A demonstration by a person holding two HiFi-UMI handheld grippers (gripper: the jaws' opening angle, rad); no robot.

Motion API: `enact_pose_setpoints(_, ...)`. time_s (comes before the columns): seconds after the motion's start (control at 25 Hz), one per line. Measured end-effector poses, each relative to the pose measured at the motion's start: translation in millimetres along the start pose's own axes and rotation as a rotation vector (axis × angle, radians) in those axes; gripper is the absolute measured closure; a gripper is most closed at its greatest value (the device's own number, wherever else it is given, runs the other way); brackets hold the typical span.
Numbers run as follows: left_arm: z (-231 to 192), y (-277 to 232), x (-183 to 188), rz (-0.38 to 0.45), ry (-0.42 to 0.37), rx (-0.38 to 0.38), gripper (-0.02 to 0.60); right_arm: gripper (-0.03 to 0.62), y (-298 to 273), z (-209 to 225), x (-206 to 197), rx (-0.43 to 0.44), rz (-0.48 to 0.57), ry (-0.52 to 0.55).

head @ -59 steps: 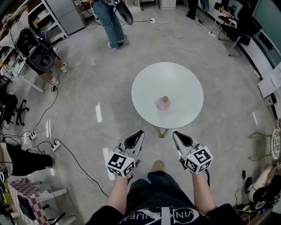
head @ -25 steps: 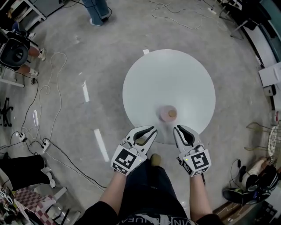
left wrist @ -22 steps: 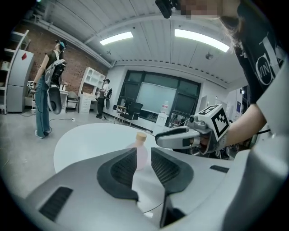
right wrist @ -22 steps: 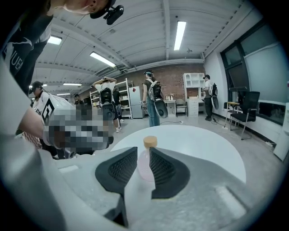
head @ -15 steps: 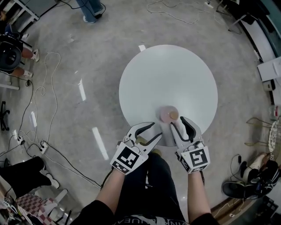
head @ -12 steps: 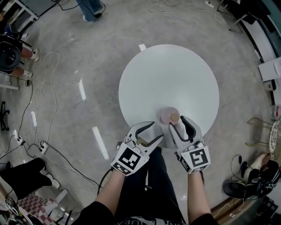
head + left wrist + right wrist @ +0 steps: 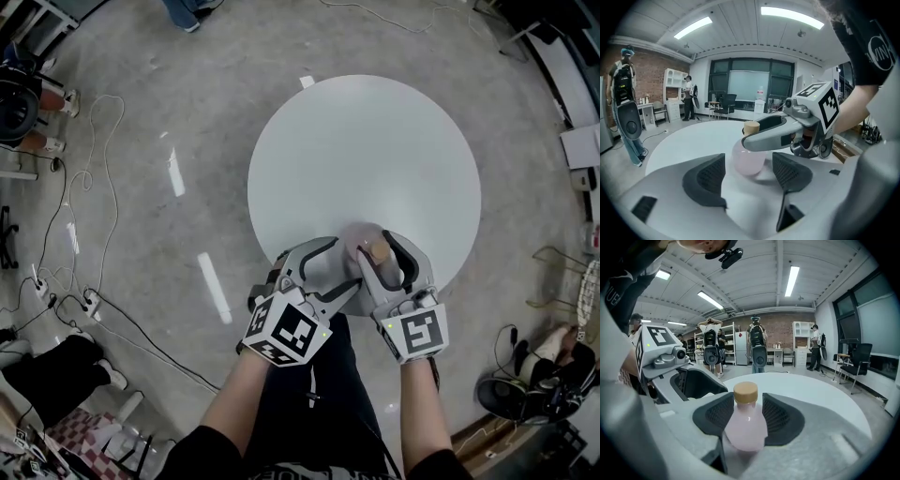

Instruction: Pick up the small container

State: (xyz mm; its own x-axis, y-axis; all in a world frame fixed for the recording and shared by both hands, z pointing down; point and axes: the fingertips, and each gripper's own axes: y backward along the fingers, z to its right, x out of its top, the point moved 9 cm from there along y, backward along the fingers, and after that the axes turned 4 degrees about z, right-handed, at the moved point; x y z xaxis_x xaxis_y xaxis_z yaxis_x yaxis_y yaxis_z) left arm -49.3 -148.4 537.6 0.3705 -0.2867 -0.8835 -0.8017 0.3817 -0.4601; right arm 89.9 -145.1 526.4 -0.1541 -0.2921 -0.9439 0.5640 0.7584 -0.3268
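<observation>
The small container is a pink bottle with a tan cap, upright near the front edge of a round white table. My right gripper is open, its jaws just widened. The bottle stands between its pads, and no squeeze shows. My left gripper comes in from the left and is open too, its jaws still spreading. In the left gripper view the bottle lies just beyond the left gripper, nothing between the pads. A right gripper finger crosses its neck.
The table's front rim is right under both grippers, and my legs are against it. Cables and a power strip trail over the floor at left. Bags lie at the right. People with backpacks stand by shelves far behind the table.
Both grippers moved forward onto the table toward the bottle and opened from nearly shut. The right jaws now flank the bottle, and the left gripper has closed in beside it.
</observation>
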Motion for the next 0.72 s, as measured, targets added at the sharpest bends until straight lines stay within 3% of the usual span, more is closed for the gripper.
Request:
enact_pose_setpoints(0.36, -10, -21, 4, -0.053, -0.108, -0.059, 0.238, 0.450, -3, -4, 0, 0.022, 0.037, 0.030)
enact_pose_setpoints(0.48, -13, -30, 7, -0.105, -0.142, -0.101, 0.221, 0.451, -4, -4, 1, 0.024, 0.041, 0.027)
enact_pose_setpoints(0.72, -15, -42, 4, -0.156, -0.154, -0.136, 0.206, 0.453, -3, -3, 0, 0.029, 0.039, 0.042)
